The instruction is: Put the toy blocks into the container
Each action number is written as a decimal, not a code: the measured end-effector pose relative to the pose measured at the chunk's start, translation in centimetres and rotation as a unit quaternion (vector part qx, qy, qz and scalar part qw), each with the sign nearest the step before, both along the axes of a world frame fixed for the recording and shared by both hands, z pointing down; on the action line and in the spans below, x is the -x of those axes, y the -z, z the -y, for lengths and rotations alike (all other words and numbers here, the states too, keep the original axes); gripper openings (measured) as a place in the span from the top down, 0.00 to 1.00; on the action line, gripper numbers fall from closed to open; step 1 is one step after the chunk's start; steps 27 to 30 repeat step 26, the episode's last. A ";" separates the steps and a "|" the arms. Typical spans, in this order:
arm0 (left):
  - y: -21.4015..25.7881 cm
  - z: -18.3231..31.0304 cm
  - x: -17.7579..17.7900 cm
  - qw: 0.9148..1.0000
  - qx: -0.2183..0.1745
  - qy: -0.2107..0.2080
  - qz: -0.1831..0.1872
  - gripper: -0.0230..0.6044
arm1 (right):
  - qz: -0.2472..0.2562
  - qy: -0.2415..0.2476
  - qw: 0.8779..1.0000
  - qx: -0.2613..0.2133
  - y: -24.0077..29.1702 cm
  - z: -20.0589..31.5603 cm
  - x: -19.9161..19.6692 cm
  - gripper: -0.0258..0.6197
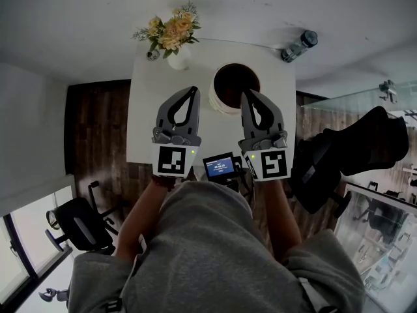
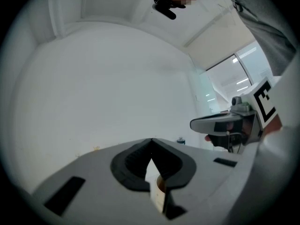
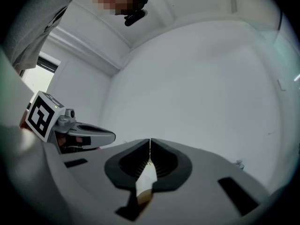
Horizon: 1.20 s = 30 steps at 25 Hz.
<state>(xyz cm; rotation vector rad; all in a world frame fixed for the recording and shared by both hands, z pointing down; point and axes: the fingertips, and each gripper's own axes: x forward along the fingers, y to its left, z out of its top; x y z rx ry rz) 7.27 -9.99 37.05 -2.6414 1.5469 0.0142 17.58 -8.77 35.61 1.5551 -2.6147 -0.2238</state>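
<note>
The container [image 1: 231, 87] is a white round tub with a dark brown inside, standing on the white table [image 1: 150, 109]. No toy blocks show in any view. My left gripper [image 1: 193, 90] is held above the table just left of the tub, jaws closed tip to tip with nothing between them. My right gripper [image 1: 246, 94] hovers at the tub's right rim, also shut and empty. In the left gripper view the left gripper's [image 2: 151, 142] jaws meet, with the right gripper [image 2: 220, 124] beside them. The right gripper view shows the right gripper [image 3: 150, 142] closed and the left gripper [image 3: 89, 136] alongside.
A vase of yellow flowers [image 1: 174, 34] stands at the table's far left and a water bottle [image 1: 300, 45] at its far right. A small lit screen [image 1: 219, 166] sits near the front edge. Black office chairs [image 1: 78, 223] [image 1: 355, 149] stand on the wooden floor on both sides.
</note>
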 end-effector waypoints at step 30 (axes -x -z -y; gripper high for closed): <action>-1.1 0.0 0.6 1.000 0.012 0.008 -0.002 0.95 | -0.015 0.002 1.000 0.017 -1.5 0.5 0.2 0.95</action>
